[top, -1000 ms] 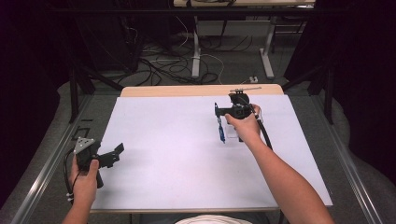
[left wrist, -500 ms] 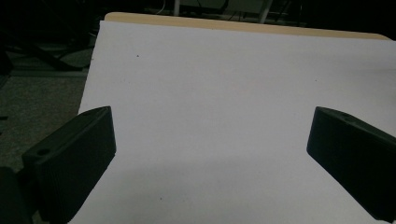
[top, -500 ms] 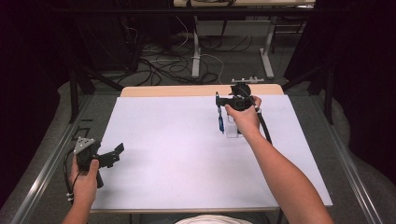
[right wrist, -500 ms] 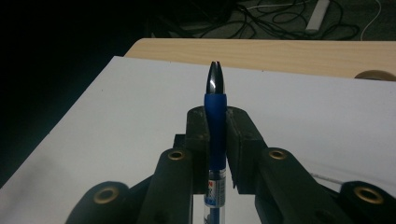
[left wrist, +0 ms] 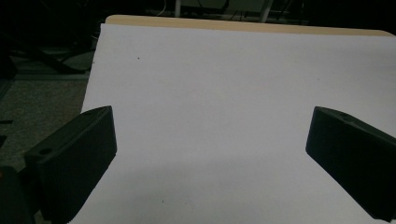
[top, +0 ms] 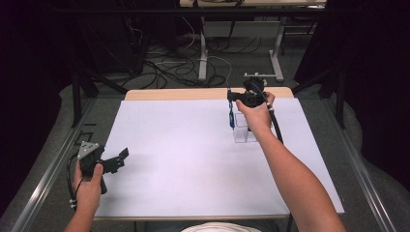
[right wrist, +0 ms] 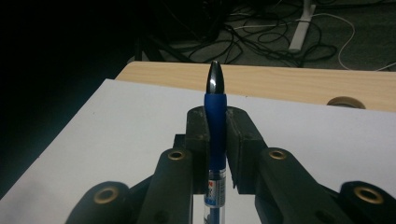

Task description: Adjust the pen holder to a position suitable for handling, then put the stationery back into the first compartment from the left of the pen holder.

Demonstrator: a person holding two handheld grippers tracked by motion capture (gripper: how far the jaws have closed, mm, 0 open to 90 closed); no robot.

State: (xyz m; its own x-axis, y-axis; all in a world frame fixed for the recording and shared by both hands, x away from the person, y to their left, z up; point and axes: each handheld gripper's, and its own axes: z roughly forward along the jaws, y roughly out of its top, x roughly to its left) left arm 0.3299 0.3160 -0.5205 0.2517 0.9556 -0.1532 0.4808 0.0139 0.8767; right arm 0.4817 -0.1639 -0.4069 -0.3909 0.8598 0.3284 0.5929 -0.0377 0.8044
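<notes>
A blue pen [top: 231,119] with a clear barrel hangs upright from my right gripper [top: 230,100], which is shut on it at the far right of the white table sheet [top: 193,159]. In the right gripper view the two pads clamp the pen [right wrist: 215,105] at its blue grip, with the dark tip pointing away from the camera. A small clear container [top: 243,135] stands on the sheet just below and right of the pen. My left gripper [top: 122,158] is held still at the sheet's left edge, and its jaws [left wrist: 210,149] stand wide open with nothing between them.
A bare wooden strip [top: 193,93] runs along the table's far edge, with a round ring [right wrist: 345,101] lying on it. Cables and table legs [top: 203,53] lie on the floor beyond. Metal rails [top: 53,169] run along both sides.
My right hand has risen and moved a little toward the far edge with the pen, uncovering the clear container beneath it. The left gripper has stayed put.
</notes>
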